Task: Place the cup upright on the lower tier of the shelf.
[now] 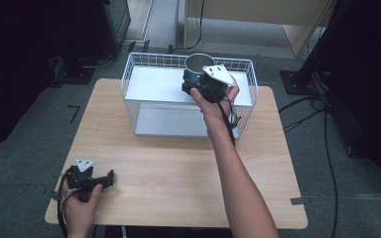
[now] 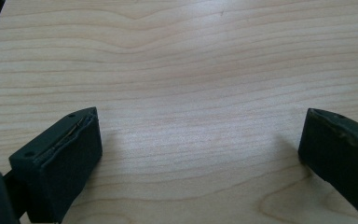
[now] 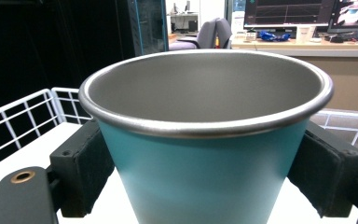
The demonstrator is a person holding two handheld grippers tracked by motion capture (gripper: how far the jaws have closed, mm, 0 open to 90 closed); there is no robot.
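A teal metal cup [image 1: 197, 67] with a grey inside and a steel rim is held upright over the upper shelf of a white wire basket [image 1: 144, 62]. My right gripper [image 1: 194, 83] is shut on the cup; in the right gripper view both black jaws press the sides of the cup [image 3: 205, 172]. My left gripper [image 1: 108, 178] rests on the wooden table [image 1: 178, 168] near its front left corner, open, with bare wood [image 2: 200, 135] between its jaws.
The wire basket holds a white two-level shelf [image 1: 171, 121], the lower step toward me. Dark stands and cables [image 1: 327, 148] lie on the floor to the right of the table. A wooden cabinet [image 1: 258, 15] stands behind the basket.
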